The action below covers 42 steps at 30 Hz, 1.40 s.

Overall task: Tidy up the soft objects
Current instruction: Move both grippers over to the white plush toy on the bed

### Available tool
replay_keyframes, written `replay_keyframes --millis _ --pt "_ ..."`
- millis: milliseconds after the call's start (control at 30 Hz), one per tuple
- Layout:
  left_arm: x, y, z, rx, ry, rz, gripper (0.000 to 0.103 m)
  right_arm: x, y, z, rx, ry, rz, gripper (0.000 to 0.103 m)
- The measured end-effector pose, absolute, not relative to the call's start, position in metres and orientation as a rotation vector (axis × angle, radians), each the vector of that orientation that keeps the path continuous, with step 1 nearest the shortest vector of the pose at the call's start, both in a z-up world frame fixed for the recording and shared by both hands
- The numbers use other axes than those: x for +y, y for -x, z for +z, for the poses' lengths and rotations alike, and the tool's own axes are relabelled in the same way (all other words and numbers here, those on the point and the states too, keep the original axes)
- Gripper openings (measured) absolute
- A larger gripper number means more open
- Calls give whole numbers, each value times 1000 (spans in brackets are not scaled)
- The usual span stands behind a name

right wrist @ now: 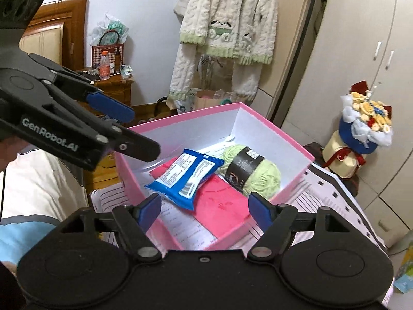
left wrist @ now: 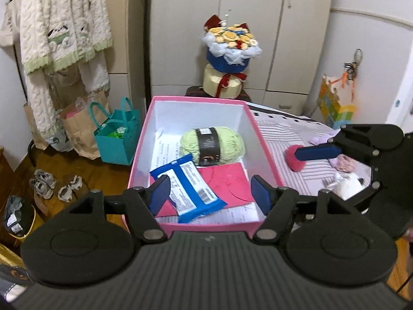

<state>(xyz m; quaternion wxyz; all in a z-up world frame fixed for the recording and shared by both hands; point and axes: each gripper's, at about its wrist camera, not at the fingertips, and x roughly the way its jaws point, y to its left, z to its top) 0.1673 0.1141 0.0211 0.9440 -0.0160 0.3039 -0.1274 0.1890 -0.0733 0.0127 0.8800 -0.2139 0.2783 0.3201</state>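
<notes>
A pink box [left wrist: 260,139] [right wrist: 284,134] with white walls stands on the striped bed cover [left wrist: 296,131]. Inside lie a pale green yarn skein [left wrist: 227,144] [right wrist: 265,178], a blue wipes pack [left wrist: 188,186] [right wrist: 185,175], a red paper [left wrist: 227,186] and printed sheets. My left gripper [left wrist: 210,192] hovers open over the box's near end, nothing between its pads; from the right wrist it shows at upper left [right wrist: 144,134]. My right gripper [right wrist: 204,211] is open and empty over the box's near corner. To the right of the box lie a pink fluffy pompom [left wrist: 295,160], a patterned cloth piece [left wrist: 344,162] and a white item [left wrist: 346,186].
A flower bouquet [left wrist: 229,44] stands on a cream box before the wardrobe [left wrist: 258,13]. A teal bag [left wrist: 117,139], paper bags and shoes [left wrist: 44,183] sit on the wooden floor at left. A knitted cardigan [right wrist: 227,25] hangs on the wall. A cluttered nightstand [right wrist: 113,82] stands behind.
</notes>
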Motion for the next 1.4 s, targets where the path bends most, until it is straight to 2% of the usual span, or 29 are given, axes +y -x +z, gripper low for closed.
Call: replay_keyframes --millis 133,533,667,1033,1233,1400 --pt "105 -149 29 590 -14 -289 75 -87 -169 17 559 474 611 80" --pt "74 -113 41 579 -104 -419 86 -154 -125 27 556 370 541 89" --pt "60 -102 41 545 -109 -493 97 -186 -116 11 535 311 520 95" --pt "-5 -107 20 579 -195 -577 100 -257 -105 -45 548 119 424 95" --pt "-40 -124 5 634 -215 -626 100 -277 -109 -73 494 176 298 96" --pt "-71 -127 5 623 -259 -677 100 -298 -128 -102 554 155 240 96"
